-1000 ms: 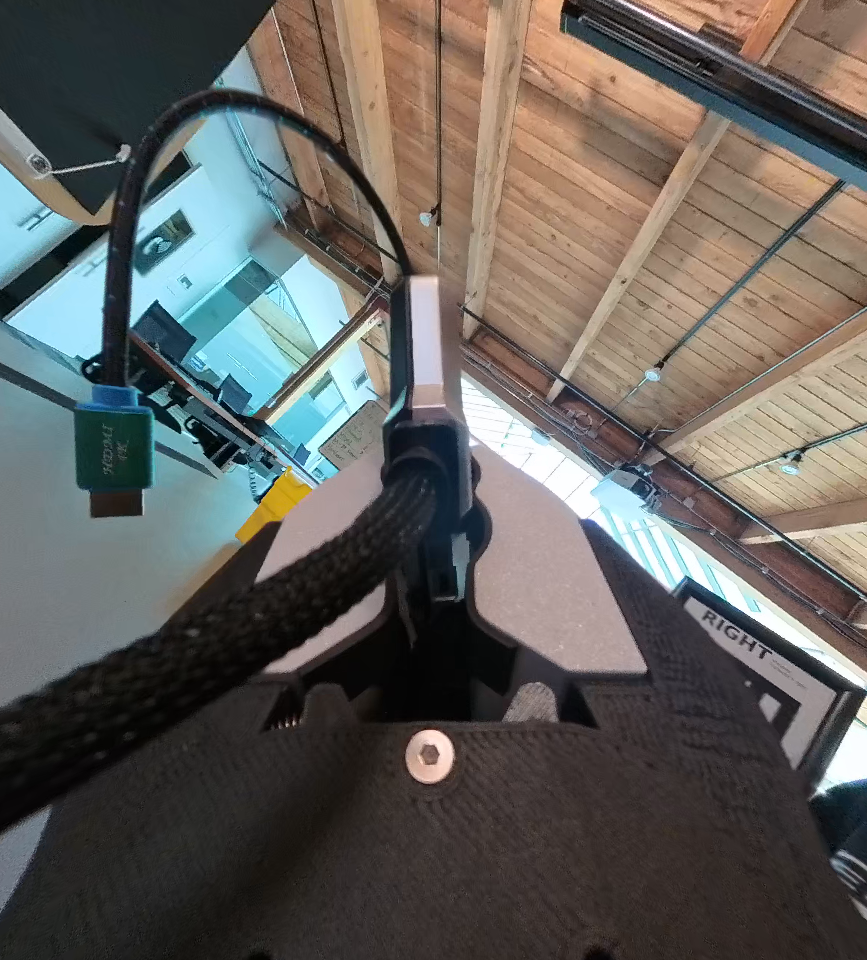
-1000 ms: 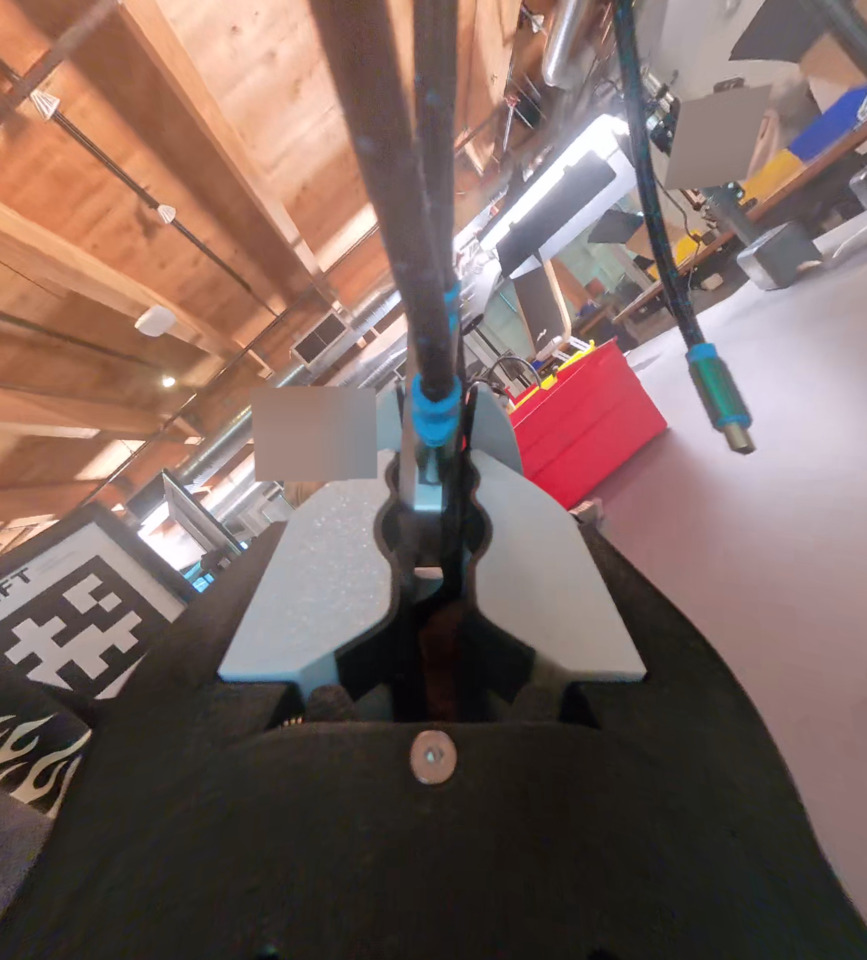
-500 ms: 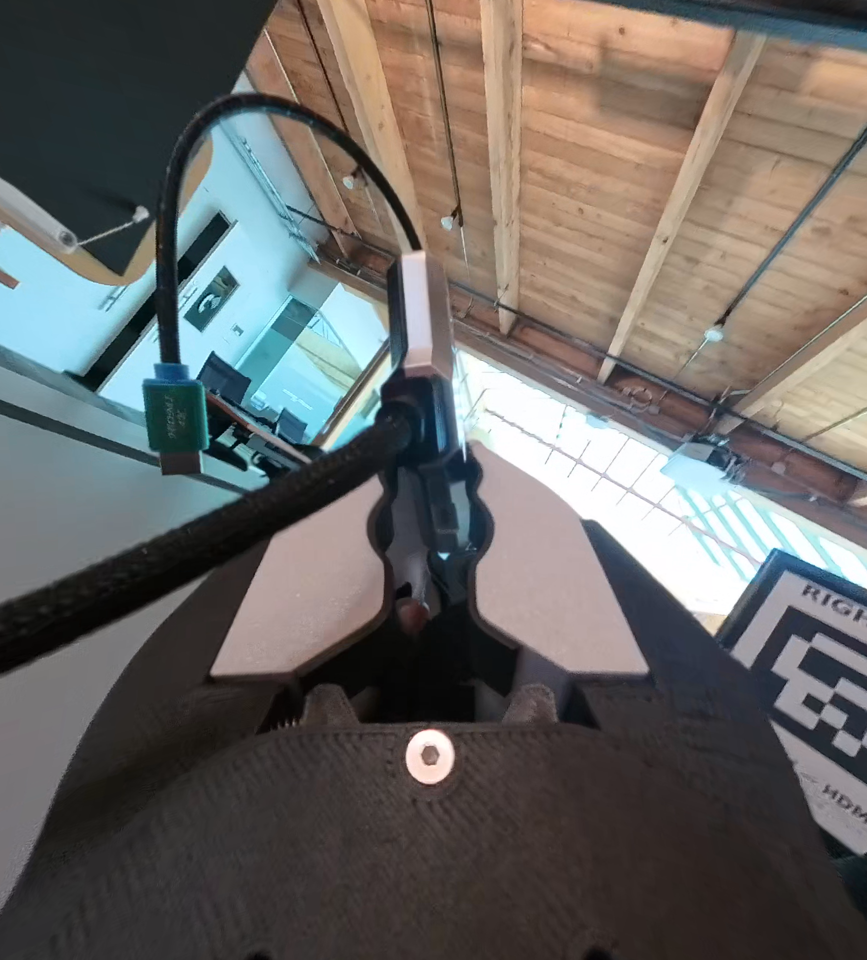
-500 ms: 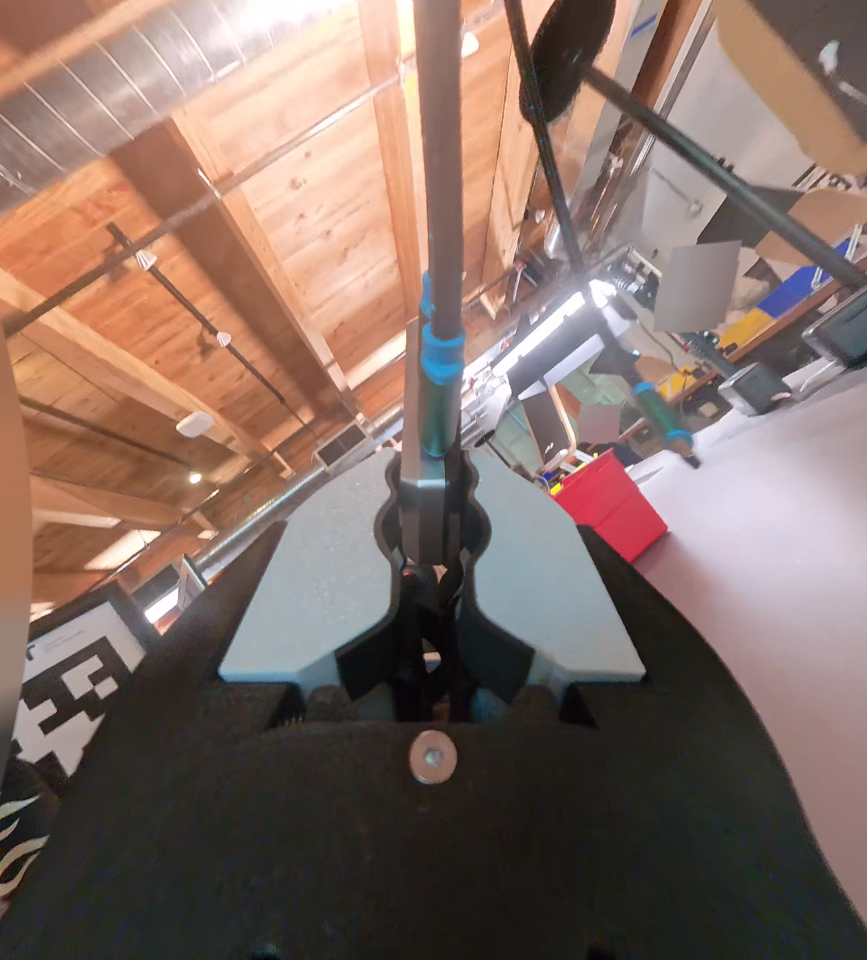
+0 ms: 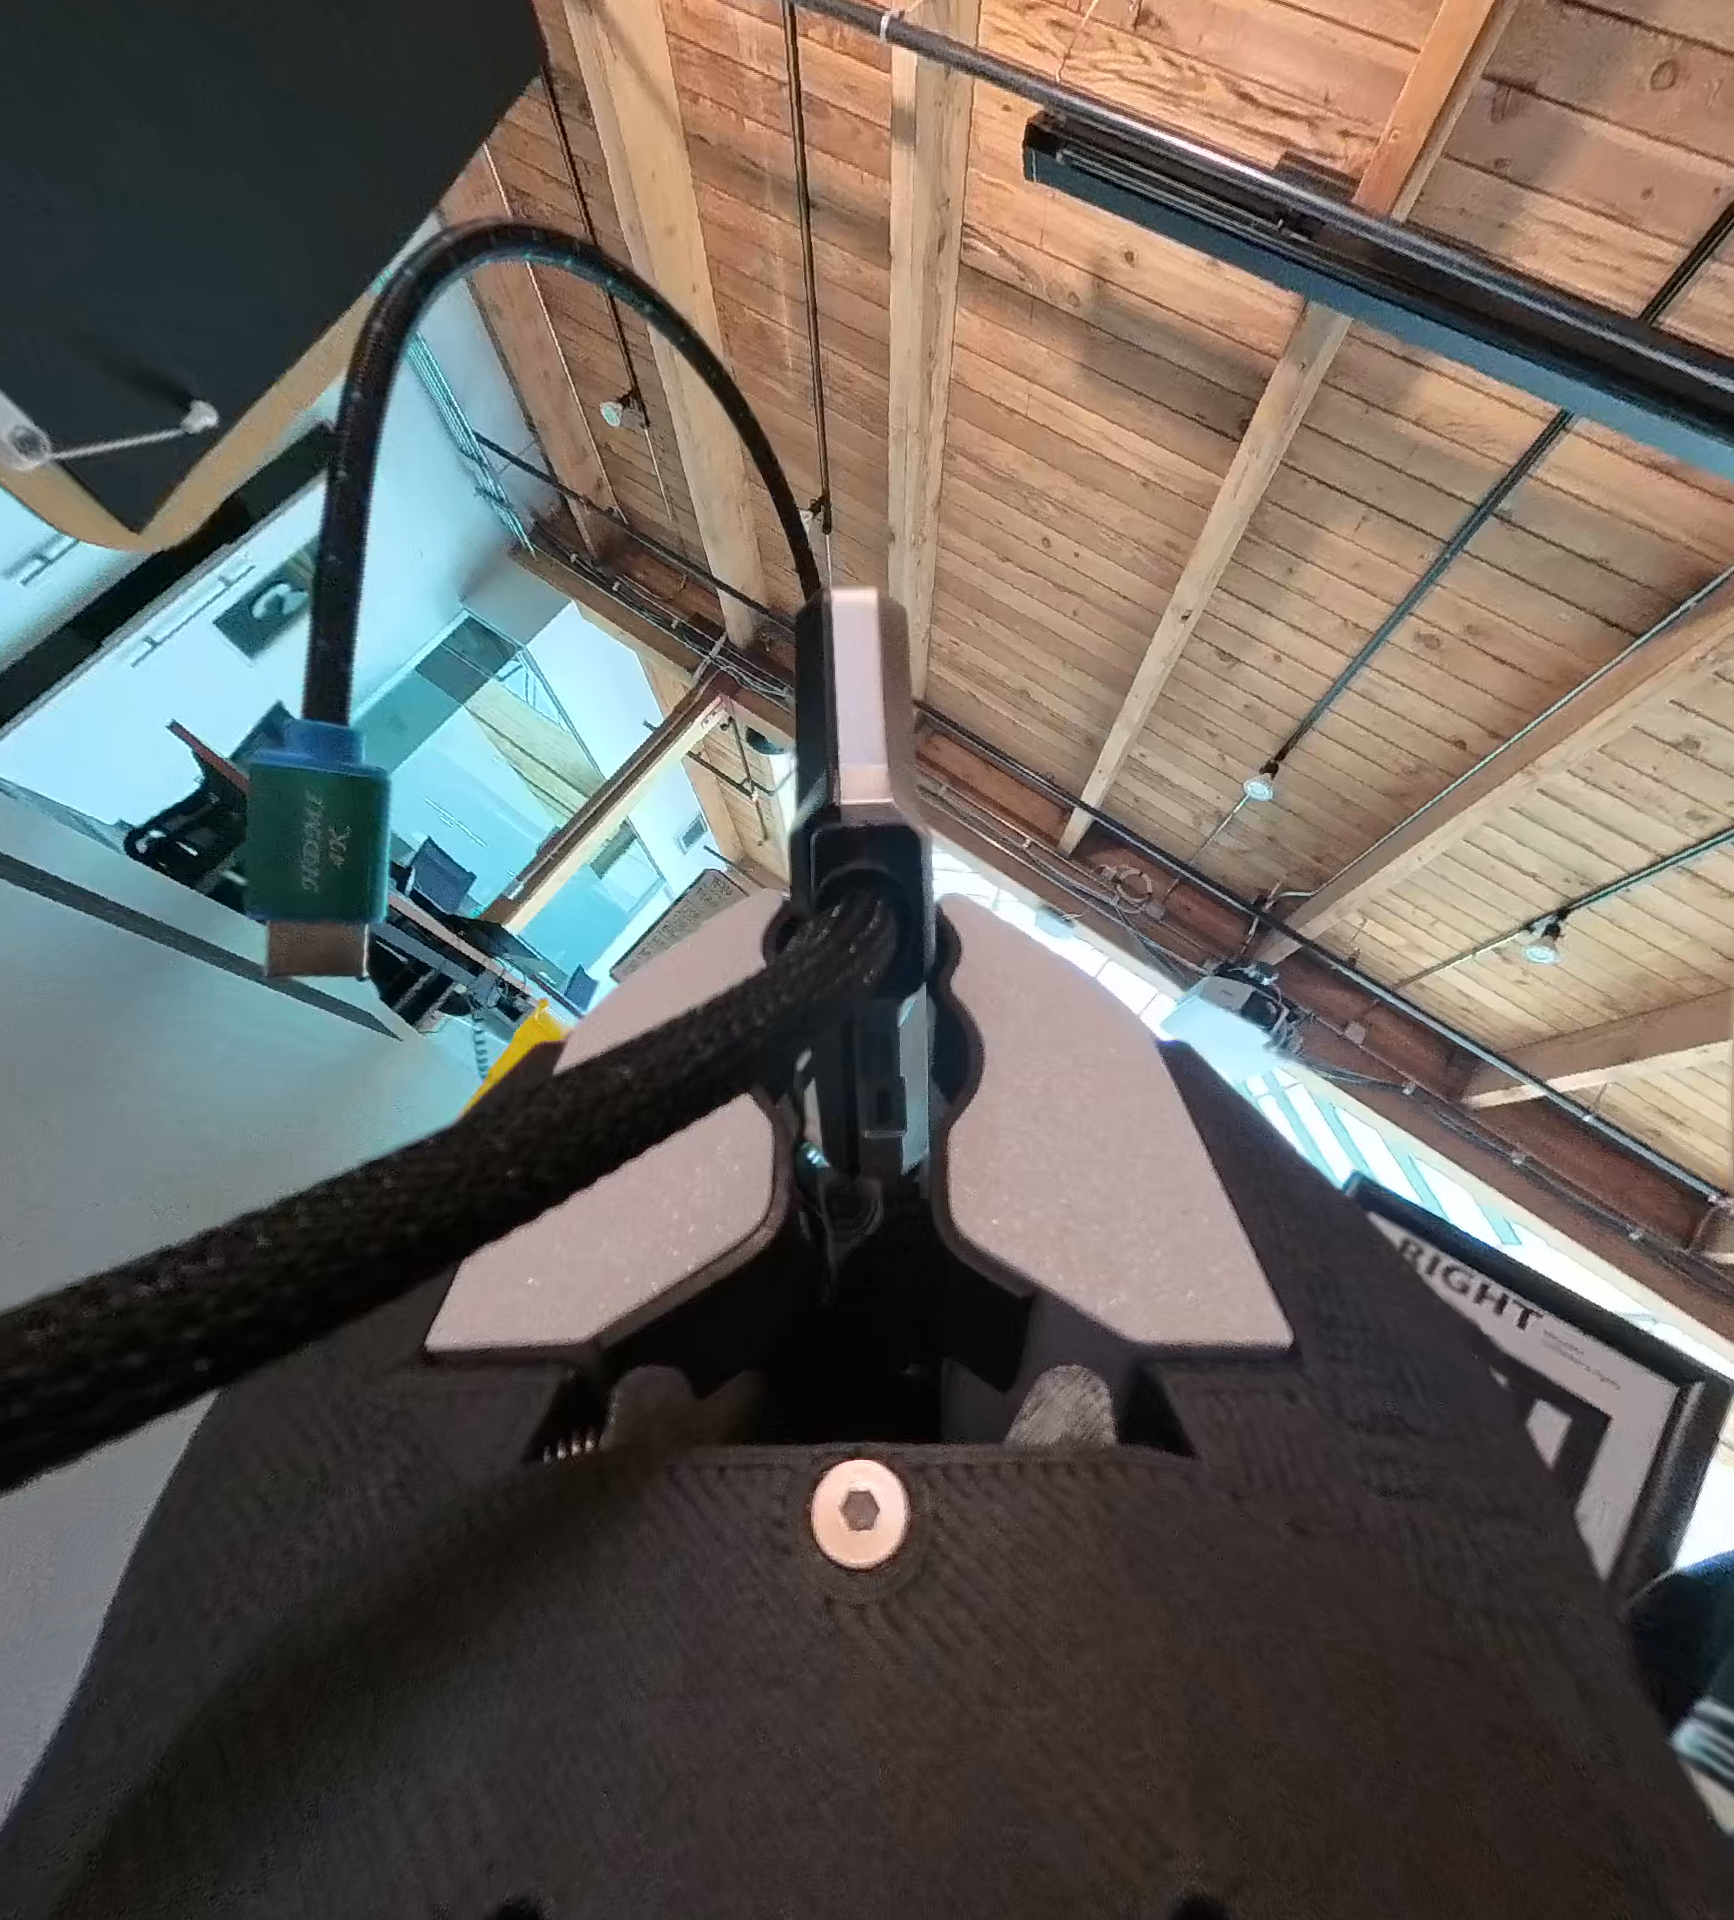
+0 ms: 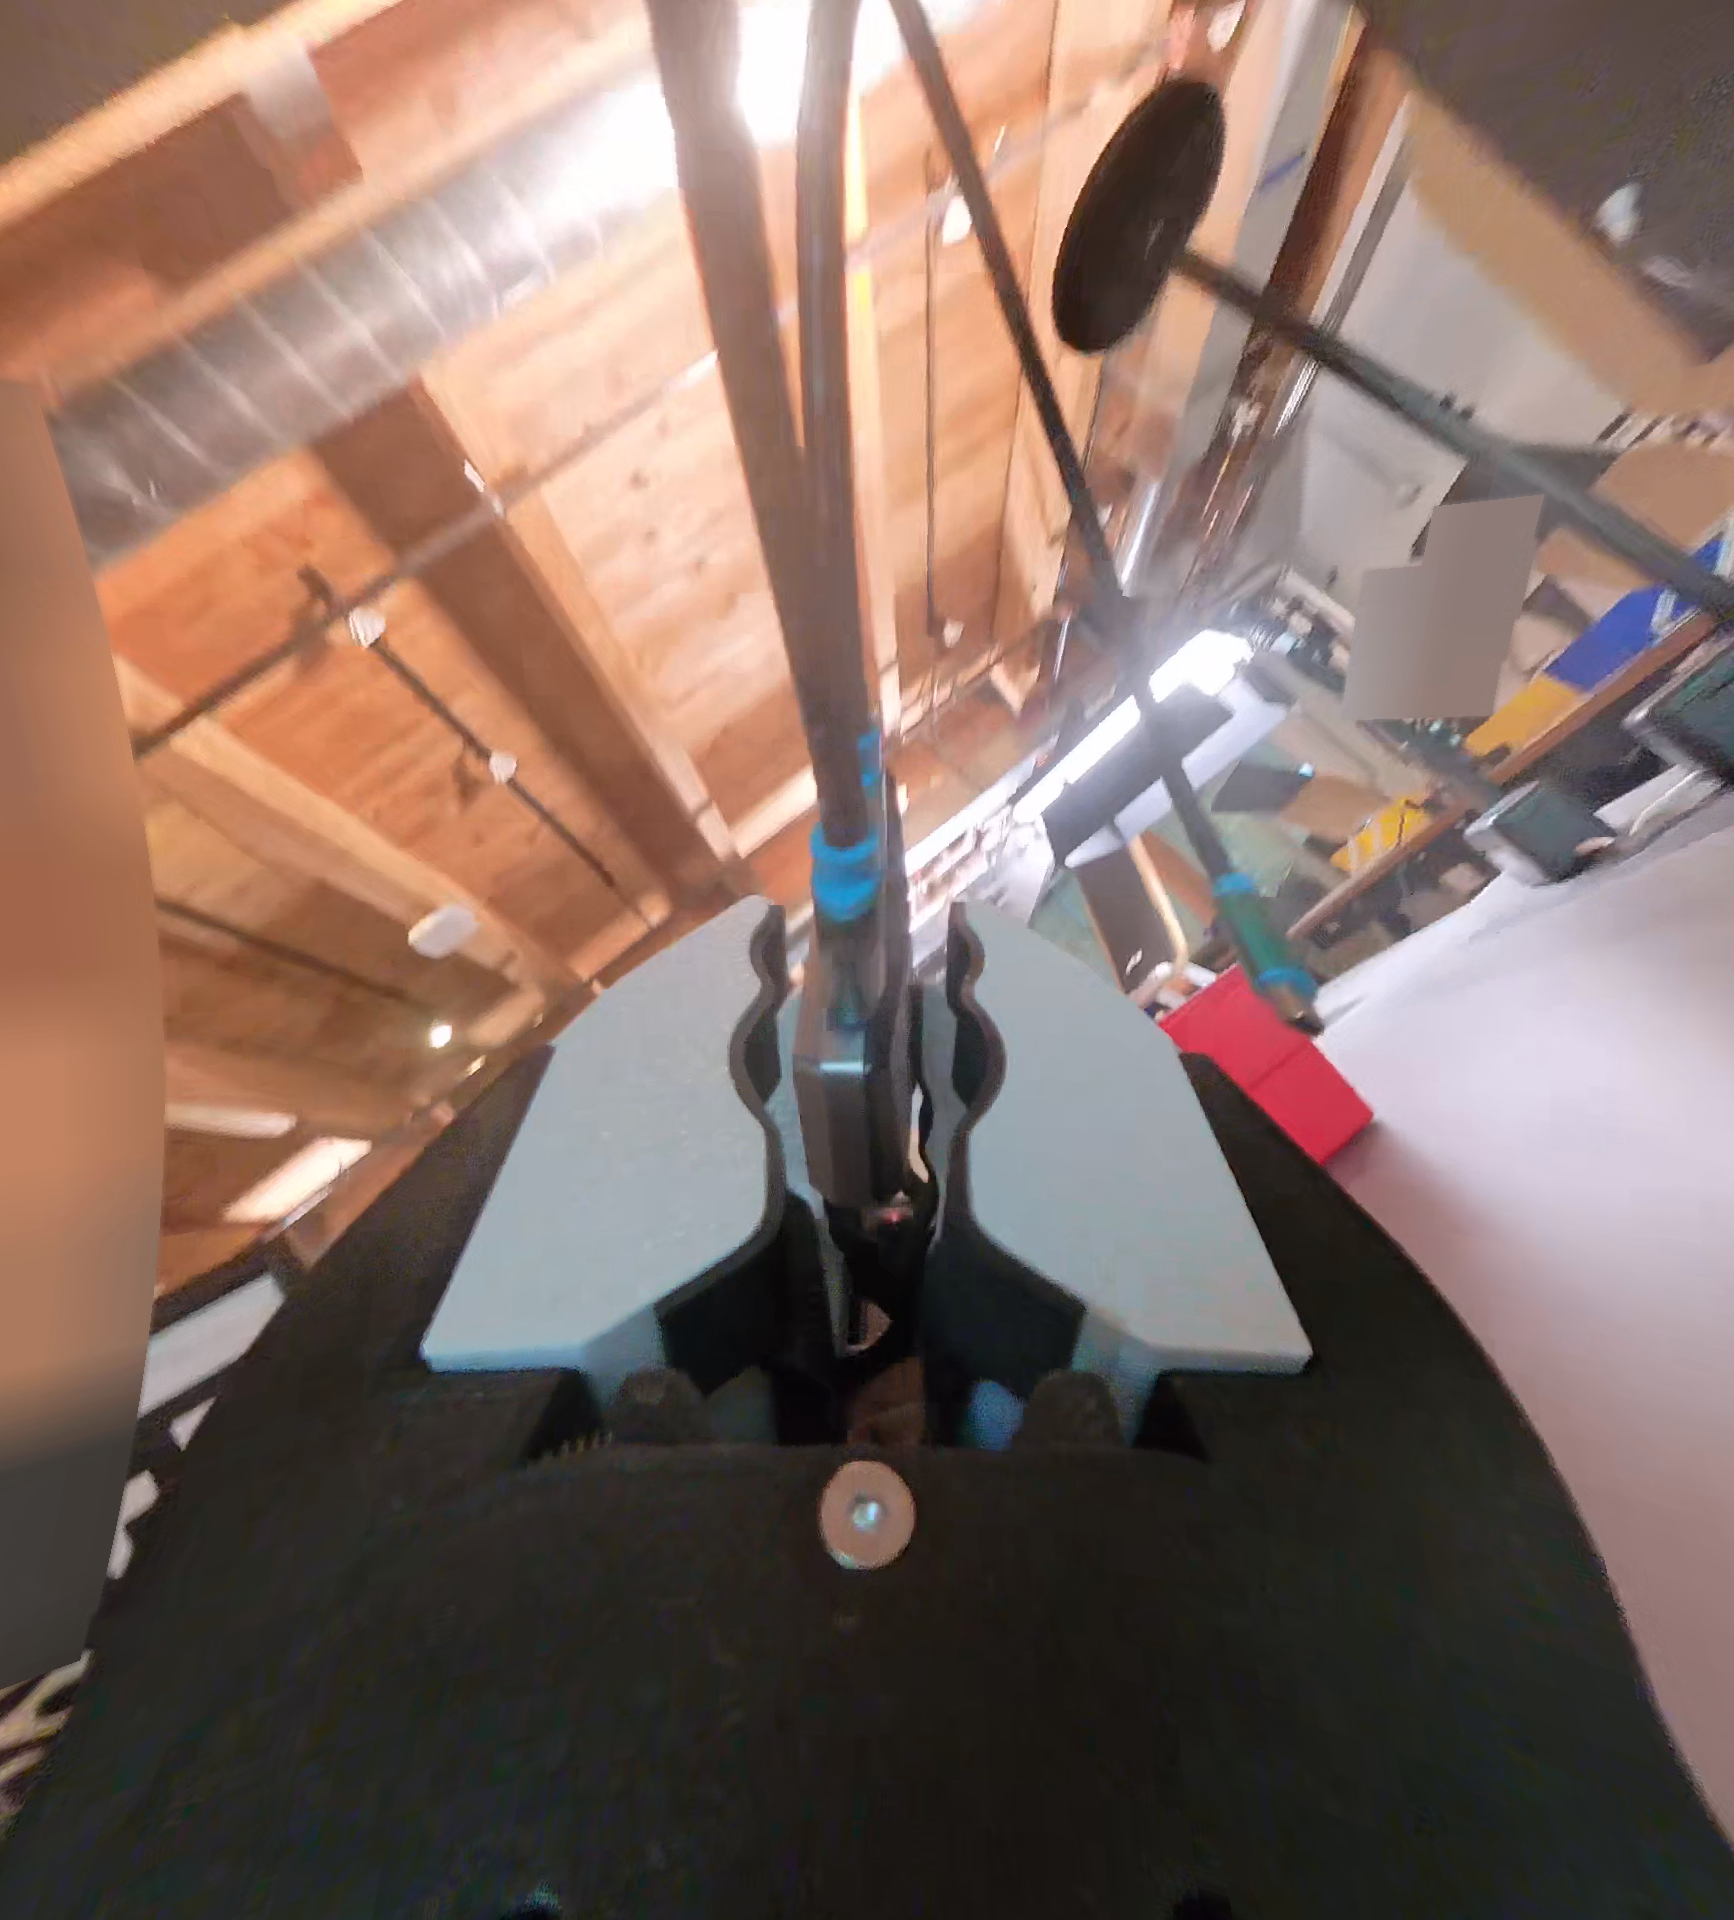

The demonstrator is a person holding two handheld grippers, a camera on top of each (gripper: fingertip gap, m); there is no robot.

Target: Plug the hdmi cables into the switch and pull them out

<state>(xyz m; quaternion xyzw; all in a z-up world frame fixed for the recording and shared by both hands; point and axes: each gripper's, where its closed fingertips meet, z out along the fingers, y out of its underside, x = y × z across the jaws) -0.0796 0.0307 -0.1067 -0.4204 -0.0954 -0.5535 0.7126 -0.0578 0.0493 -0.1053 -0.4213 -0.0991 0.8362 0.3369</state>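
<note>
1. Between the fingers of the left gripper: switch, clamped edge-on, upright, raised toward the ceiling. Hold this closed grip firm during insertion.
2. At the near end of the switch: thick braided cable, seated, trailing down and to the left. At the far end: thin cable, arching over to the left.
3. Left of the switch, well apart: green plug, hanging free on the thin cable, metal tip down, in no port.
4. Right gripper: jaws spread, with a clear gap on each side of a grey housing carrying two blue-collared plugs; not clamping. Same unit as the switch or a second one: cannot tell.
5. Judged step in hand: freeing the right gripper to fetch a loose plug for insertion. Probable candidate: far green plug, dangling to the right of the grey housing.
6. Grip the plug by its shell, never by the cable. Square the metal tip to the port, wide side matched, before pushing.
7. Push straight along the port axis; avoid rocking. Brace the switch against the push with the left gripper.
8. Keep slack in both cables to avoid twisting the switch out of the clamp.
</note>
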